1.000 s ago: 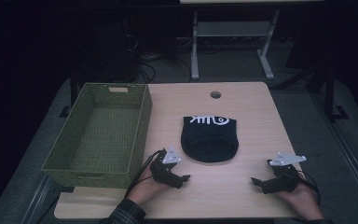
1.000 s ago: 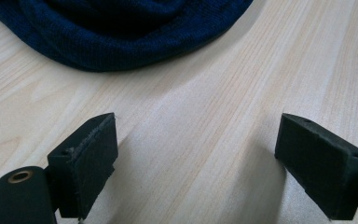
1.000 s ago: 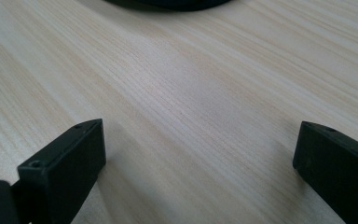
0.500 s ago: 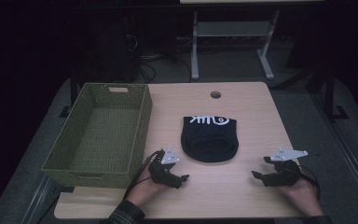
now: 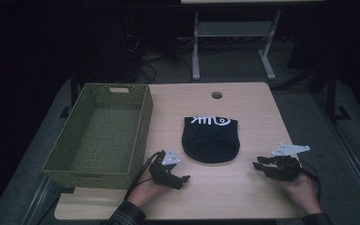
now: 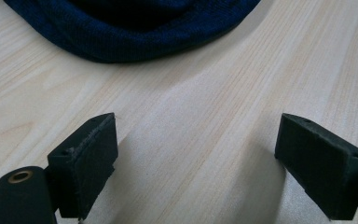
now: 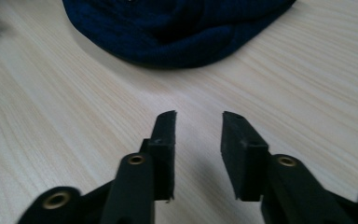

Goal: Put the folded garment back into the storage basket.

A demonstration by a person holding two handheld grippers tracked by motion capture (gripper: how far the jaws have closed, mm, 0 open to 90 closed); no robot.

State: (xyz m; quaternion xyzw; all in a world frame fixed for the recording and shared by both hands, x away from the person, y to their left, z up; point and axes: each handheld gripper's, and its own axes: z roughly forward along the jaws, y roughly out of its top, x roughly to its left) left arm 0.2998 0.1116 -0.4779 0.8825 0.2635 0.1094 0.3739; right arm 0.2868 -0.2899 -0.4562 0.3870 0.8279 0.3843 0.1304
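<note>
Dark knit beanie (image 5: pixel 210 139) lay flat near the middle of the wooden worktop (image 5: pixel 243 197), white lettering on the edge farthest from the person. Green woven basket (image 5: pixel 98 136) stood at the worktop's left side, nothing seen inside it, well apart from the beanie.

Left gripper (image 5: pixel 180 178) sat low on the worktop just off the beanie's near left corner, not touching it. Left gripper view: jaws spread wide, bare wood between them, beanie's rounded edge (image 6: pixel 135 42) just ahead.

Right gripper (image 5: pixel 258 165) rested near the worktop's front right, pointing toward the beanie with a clear gap between. Right gripper view: jaws parted by a narrow gap, holding nothing, beanie (image 7: pixel 177 32) ahead and a little left.

Judged step: approach, before any grasp; the beanie likely bound for the basket.

Risks from here:
- Knit is soft and flat. Jaws closing on one layer could lift one side only, and the beanie would sag or unfold.
- A low, sliding approach could push the fabric along the smooth wood and bunch it rather than catch it.
- Right jaws stood too narrow to take a folded edge; they would need opening first.
- A drooping beanie could snag the basket's near wall on the way over.
</note>
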